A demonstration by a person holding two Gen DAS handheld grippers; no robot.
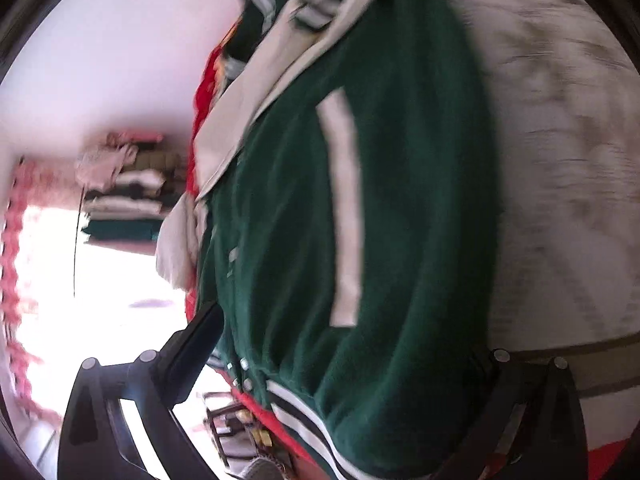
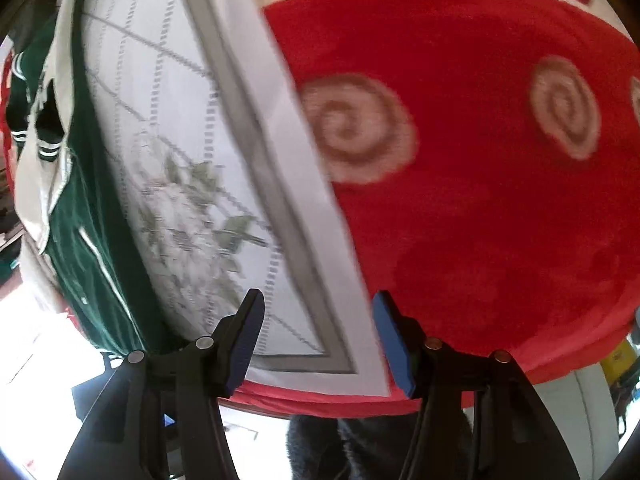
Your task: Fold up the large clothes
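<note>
A dark green jacket (image 1: 380, 220) with white sleeves, a white stripe and striped cuffs lies spread on a white floral sheet (image 1: 560, 160). My left gripper (image 1: 352, 344) is wide open, its fingers either side of the jacket's hem; the right finger is partly hidden behind the cloth. In the right wrist view the jacket (image 2: 80, 200) lies at the far left. My right gripper (image 2: 318, 332) is open and empty over the corner of the white sheet (image 2: 192, 184), beside a red blanket (image 2: 480, 220) with swirls.
A stack of folded clothes (image 1: 128, 196) sits in the background of the left wrist view, against a pale wall beside a bright window with pink trim. The sheet's grey-bordered corner (image 2: 360, 372) lies on the red blanket near the bed edge.
</note>
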